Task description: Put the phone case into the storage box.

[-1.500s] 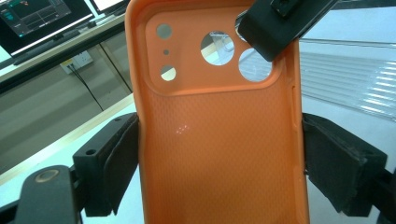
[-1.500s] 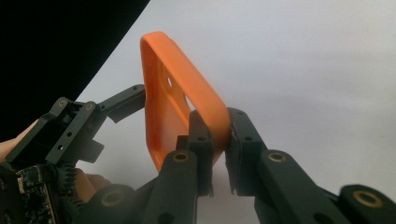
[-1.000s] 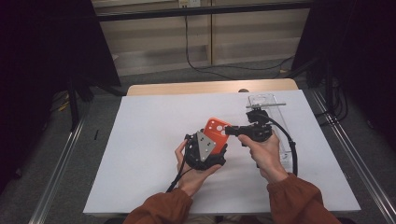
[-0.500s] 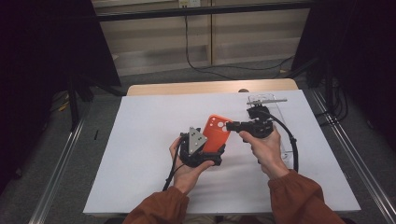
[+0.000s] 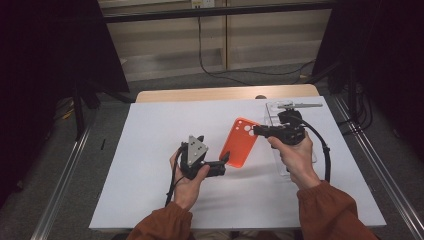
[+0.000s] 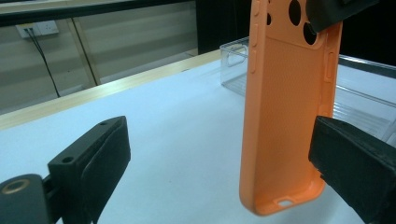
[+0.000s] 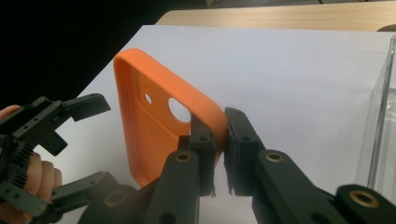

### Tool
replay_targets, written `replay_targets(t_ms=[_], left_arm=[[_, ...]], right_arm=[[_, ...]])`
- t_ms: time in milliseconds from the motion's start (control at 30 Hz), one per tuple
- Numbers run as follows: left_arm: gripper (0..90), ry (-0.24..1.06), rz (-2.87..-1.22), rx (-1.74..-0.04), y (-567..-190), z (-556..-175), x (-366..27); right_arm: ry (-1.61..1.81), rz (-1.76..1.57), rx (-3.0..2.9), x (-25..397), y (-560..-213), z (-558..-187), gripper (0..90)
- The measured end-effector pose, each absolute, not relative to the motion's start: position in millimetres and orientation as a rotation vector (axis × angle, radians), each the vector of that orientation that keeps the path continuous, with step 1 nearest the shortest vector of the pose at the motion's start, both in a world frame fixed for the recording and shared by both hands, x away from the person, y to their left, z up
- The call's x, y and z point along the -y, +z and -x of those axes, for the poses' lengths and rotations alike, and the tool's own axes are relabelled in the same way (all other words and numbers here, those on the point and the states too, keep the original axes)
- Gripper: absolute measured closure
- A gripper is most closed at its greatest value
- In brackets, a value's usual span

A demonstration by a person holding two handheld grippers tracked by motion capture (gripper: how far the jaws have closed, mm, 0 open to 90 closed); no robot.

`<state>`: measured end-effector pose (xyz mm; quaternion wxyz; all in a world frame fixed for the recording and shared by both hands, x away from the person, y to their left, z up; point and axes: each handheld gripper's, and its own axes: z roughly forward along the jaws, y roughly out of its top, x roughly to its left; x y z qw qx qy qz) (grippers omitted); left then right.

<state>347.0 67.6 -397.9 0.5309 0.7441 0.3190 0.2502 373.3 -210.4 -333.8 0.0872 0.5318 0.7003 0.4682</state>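
Your right hand-held gripper (image 5: 256, 131) has the orange phone case (image 5: 241, 142) clamped by its top rim, lifted off the white table (image 5: 150, 130).

In the right gripper view your jaws are pinched together on the case's edge (image 7: 154, 112) beside the camera cut-outs. The case hangs tilted, its lower end just beside your left hand-held gripper (image 5: 226, 161). Your left jaws stand wide apart, not touching anything; in the left gripper view the case (image 6: 285, 107) hangs upright between them, close to the right-hand jaw. A clear plastic box (image 5: 276, 107) sits on the table behind your right hand (image 5: 295, 155).
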Motion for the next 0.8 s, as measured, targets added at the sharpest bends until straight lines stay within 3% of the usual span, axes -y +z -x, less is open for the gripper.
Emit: replay_targets(t_ms=[367, 800], left_arm=[[6.2, 0.607, -1.649, -0.758, -402.2, -343.1, -94.2], [2.6, 0.576, -1.633, -0.784, -407.7, -334.1, -133.6]], right_arm=[[1.395, -1.512, -2.053, 221.2, -329.1, -371.7, 82.5], [1.377, -1.457, -2.0, 242.5, -319.7, -370.0, 82.6]])
